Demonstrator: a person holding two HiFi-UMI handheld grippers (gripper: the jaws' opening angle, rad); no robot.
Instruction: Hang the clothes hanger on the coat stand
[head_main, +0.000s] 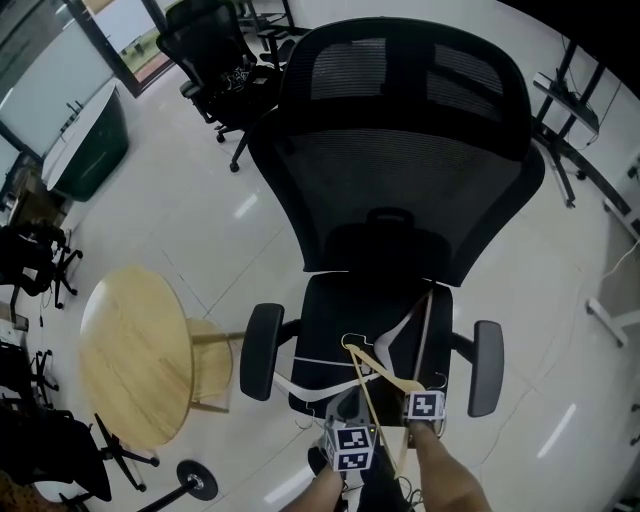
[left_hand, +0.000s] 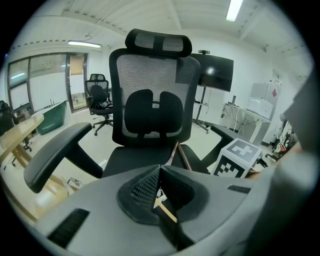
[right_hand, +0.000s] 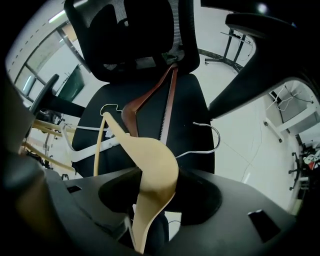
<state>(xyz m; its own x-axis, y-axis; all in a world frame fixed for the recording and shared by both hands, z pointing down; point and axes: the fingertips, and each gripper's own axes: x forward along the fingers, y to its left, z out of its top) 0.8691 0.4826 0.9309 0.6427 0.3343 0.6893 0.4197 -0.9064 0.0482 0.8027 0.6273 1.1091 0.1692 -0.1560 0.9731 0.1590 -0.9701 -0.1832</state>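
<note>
A light wooden hanger (head_main: 383, 372) hangs just above the seat of a black office chair (head_main: 400, 150), its metal hook (right_hand: 108, 108) pointing toward the backrest. My right gripper (right_hand: 150, 200) is shut on the hanger's broad shoulder (right_hand: 155, 165). In the head view this gripper (head_main: 415, 388) sits at the seat's front edge. My left gripper (head_main: 347, 415) is beside it, its jaws shut on a thin light strip of the same hanger (left_hand: 165, 210). A brown hanger (right_hand: 150, 100), a white hanger (right_hand: 95, 147) and a wire hanger (right_hand: 207, 145) lie on the seat.
A round wooden table (head_main: 135, 355) stands left of the chair. A black pole on a round base (head_main: 195, 482) lies at the bottom left. More office chairs (head_main: 215, 60) stand at the back, and desk frames (head_main: 575, 130) stand at the right.
</note>
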